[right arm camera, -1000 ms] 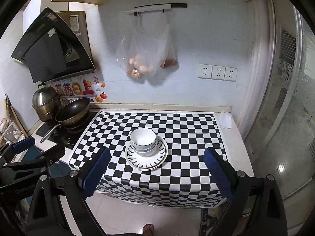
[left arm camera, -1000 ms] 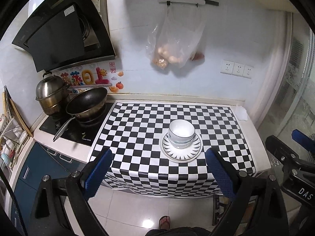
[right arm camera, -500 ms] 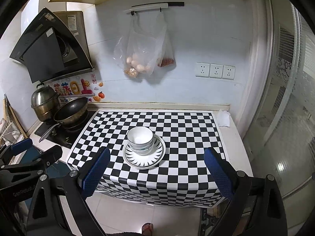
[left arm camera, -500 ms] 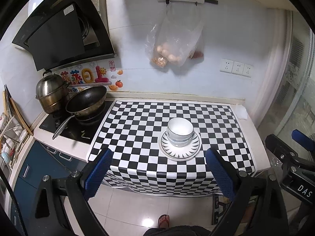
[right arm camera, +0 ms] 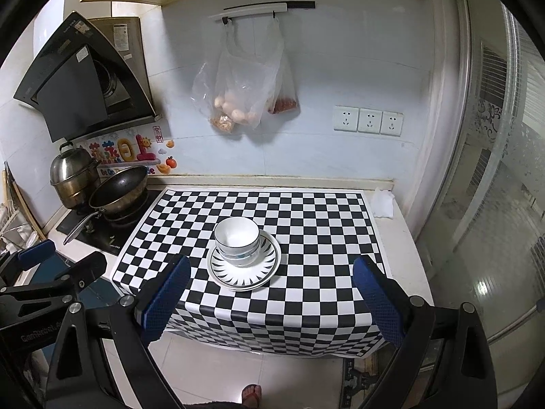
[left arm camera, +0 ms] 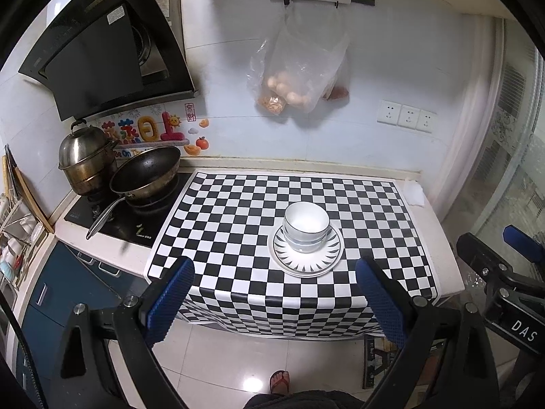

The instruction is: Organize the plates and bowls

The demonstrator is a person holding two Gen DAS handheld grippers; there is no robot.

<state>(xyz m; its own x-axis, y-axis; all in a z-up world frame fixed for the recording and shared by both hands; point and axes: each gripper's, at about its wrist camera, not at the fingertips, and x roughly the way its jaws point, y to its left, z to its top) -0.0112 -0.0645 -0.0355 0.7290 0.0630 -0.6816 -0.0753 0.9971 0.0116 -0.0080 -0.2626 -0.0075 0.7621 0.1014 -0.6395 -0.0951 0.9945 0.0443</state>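
Both claws, left (left arm camera: 274, 301) and right (right arm camera: 269, 298), gape empty; stacked bowls (right arm camera: 237, 240) on plates (right arm camera: 243, 274) sit just ahead.

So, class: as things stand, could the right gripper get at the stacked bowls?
Probably yes: the right gripper is open and empty, and only bare checkered cloth lies before the bowls on the plate.

Black frames, blue textured fingers (left arm camera: 170, 301), silver screws.

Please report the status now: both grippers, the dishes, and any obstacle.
Left gripper open, empty. Right gripper open, empty. Bowls stacked on plates, checkered cloth. Nothing in the way.
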